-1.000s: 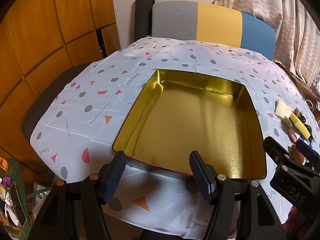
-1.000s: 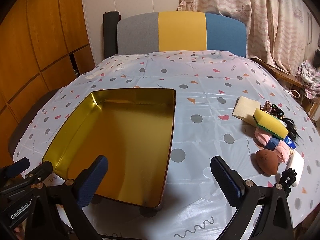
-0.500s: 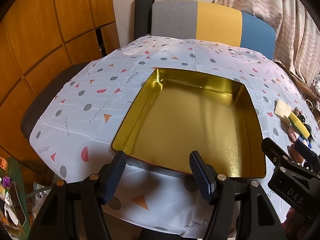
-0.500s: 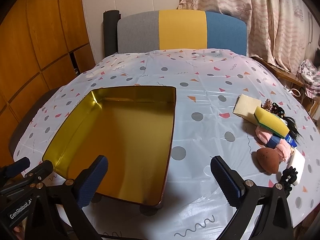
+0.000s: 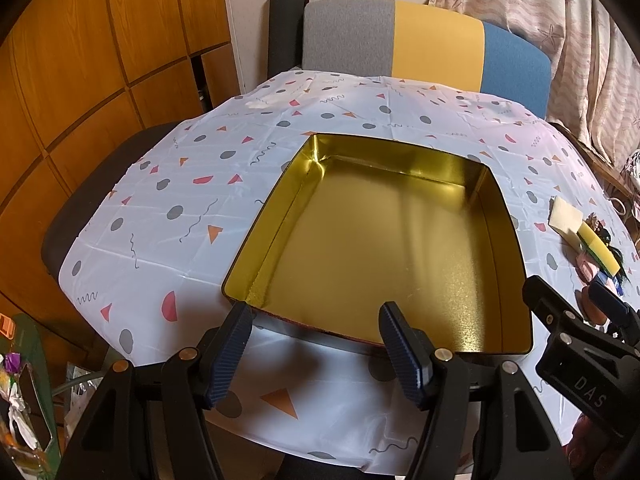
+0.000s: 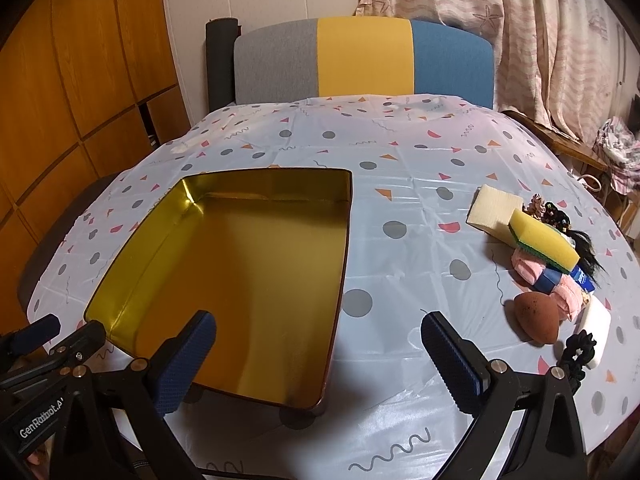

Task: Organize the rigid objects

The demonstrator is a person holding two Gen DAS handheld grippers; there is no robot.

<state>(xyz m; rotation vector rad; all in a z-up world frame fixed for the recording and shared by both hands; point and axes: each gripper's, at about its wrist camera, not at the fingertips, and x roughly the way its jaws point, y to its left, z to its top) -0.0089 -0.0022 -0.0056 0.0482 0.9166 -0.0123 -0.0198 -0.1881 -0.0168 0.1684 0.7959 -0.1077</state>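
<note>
Right wrist view: right gripper (image 6: 318,344) and left gripper (image 5: 316,338) both agape, empty, above gold tin (image 6: 240,280).

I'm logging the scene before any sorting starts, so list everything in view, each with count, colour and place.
tin tray: 1, gold inside, left part of table, nothing in it
tablecloth: 1, white with coloured shapes, covering the table
foam block: 1, cream, right side of the table
sponge: 1, yellow with green base, on the pile right of the tray
egg-shaped sponge: 1, brown, nearest end of the pile
pink cloth: pink, count unclear, under the sponge
white block: 1, right of the egg-shaped sponge
chair: 1, grey, yellow, blue, beyond the table
curtain: pinkish, back right
left gripper: open, nothing held
right gripper: open, nothing held
</note>
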